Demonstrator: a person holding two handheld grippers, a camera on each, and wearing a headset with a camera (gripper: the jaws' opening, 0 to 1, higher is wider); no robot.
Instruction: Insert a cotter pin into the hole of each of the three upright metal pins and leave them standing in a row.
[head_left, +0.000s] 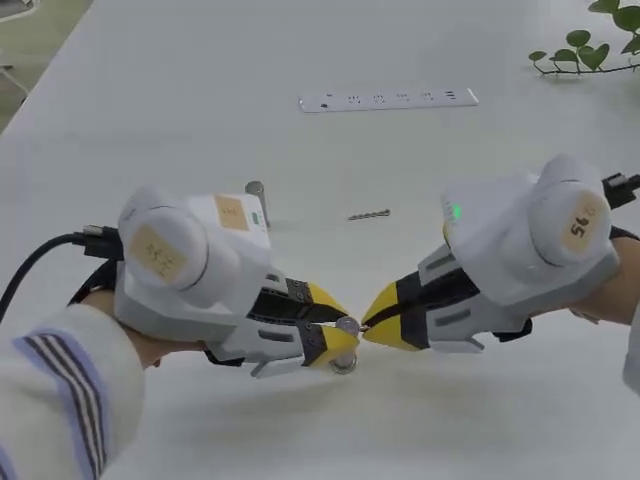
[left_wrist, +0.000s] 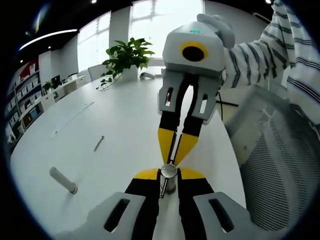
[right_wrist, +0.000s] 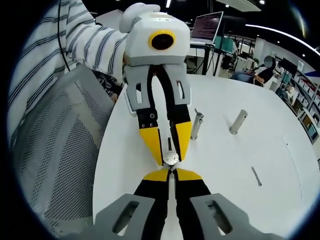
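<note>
My left gripper (head_left: 338, 322) (left_wrist: 169, 175) is shut on an upright metal pin (head_left: 346, 328) (left_wrist: 168, 171) that stands on the white table (head_left: 330, 420). My right gripper (head_left: 371, 322) (right_wrist: 170, 175) faces it tip to tip and is shut on a thin cotter pin (left_wrist: 172, 146), held at the pin's head (right_wrist: 170, 158). A second metal pin (right_wrist: 197, 125) stands just beyond, with something thin poking from its top. A third metal pin (head_left: 255, 190) (right_wrist: 238, 121) (left_wrist: 63, 180) stands farther off. A loose cotter pin (head_left: 368, 214) (left_wrist: 98, 143) (right_wrist: 256, 176) lies on the table.
A white power strip (head_left: 388, 99) (left_wrist: 72, 120) lies at the far side of the table. A potted plant (head_left: 590, 45) (left_wrist: 127, 55) stands at the far right corner. A mesh chair (left_wrist: 272, 165) (right_wrist: 55, 145) sits at the table's near edge.
</note>
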